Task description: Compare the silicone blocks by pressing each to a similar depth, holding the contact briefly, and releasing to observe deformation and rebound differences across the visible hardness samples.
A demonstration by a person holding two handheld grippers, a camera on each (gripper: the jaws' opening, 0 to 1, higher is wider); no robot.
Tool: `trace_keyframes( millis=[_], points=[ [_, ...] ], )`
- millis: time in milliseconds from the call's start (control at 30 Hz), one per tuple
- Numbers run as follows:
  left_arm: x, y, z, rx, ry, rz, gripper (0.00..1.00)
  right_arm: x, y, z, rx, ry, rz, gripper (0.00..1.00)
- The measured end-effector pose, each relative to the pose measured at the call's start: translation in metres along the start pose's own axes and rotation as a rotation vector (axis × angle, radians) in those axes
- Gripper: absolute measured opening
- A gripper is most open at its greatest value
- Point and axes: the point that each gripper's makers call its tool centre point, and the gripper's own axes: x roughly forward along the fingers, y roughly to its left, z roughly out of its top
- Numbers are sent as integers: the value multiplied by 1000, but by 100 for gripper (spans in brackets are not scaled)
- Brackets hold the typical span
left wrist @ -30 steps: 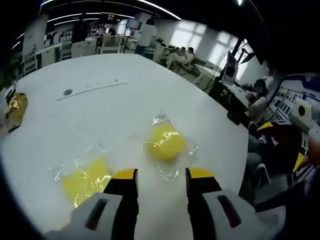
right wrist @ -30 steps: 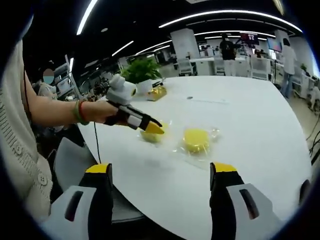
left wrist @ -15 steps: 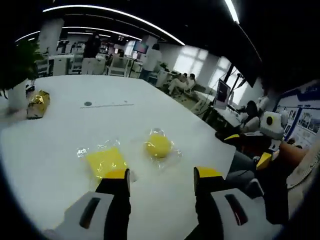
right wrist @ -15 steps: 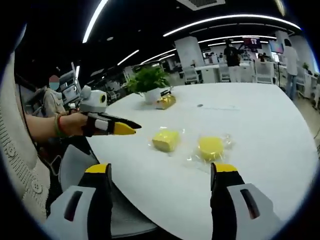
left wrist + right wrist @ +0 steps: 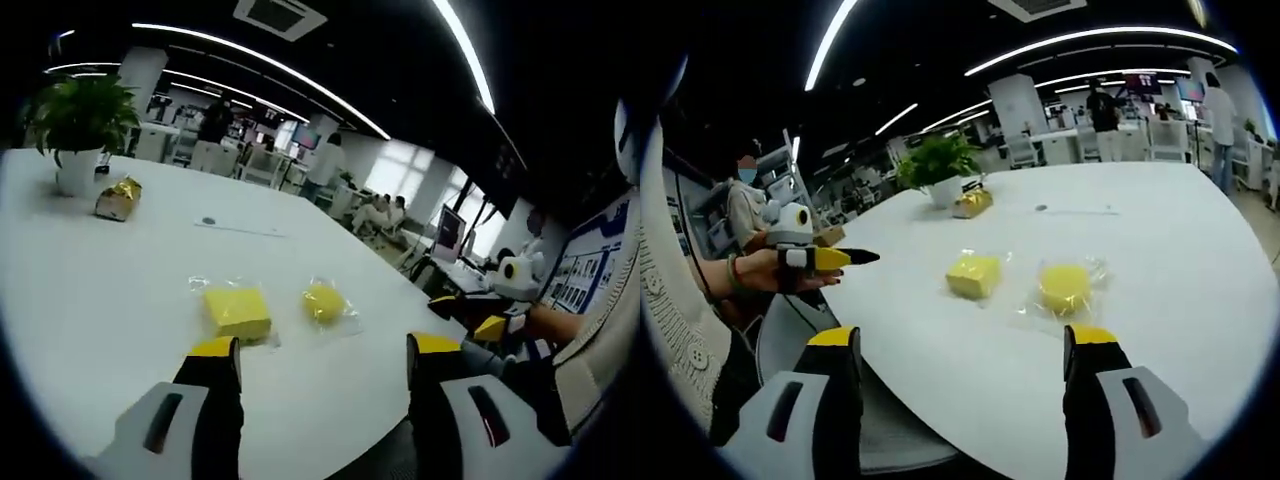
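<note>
**Two silicone samples on a white table, both grippers held off the edge**

Left gripper view: the left gripper (image 5: 323, 352) stands at the near table edge, jaws wide apart and holding nothing. Just beyond lie a square block (image 5: 237, 312) and, beside it to the right, a round block (image 5: 324, 301), each in a clear wrapper and not touching. The right gripper (image 5: 478, 322) shows off the table at right. Farther along the table (image 5: 90, 280) sit a gold packet (image 5: 118, 198) and a potted plant (image 5: 78, 125).

Right gripper view: the right gripper (image 5: 965, 352) likewise gapes empty, short of both blocks. The left gripper (image 5: 845, 257), in a hand (image 5: 760, 271), hangs beside the table, well apart from the square block (image 5: 973, 275).
</note>
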Motion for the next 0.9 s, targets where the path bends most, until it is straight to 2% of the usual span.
trace_keyframes(
  millis=[233, 400, 500, 600, 700, 900],
  points=[
    [-8, 12, 10, 9, -17, 49, 75, -6, -5, -3, 30, -9, -20, 80],
    [-14, 12, 17, 8, -38, 47, 76, -14, -11, -5, 36, -1, -40, 82],
    [-15, 6, 17, 28, -35, 31, 78, -18, -14, 0, 33, -30, -59, 82],
    [-16, 7, 14, 53, -24, 43, 81, -18, -14, 3, 36, -46, -62, 83],
    [-18, 7, 10, 73, -18, 47, 84, -17, -14, 2, 38, -47, -64, 83],
    [-20, 11, 7, 61, -13, 36, 83, -16, -10, 3, 32, -39, -63, 83]
  ],
)
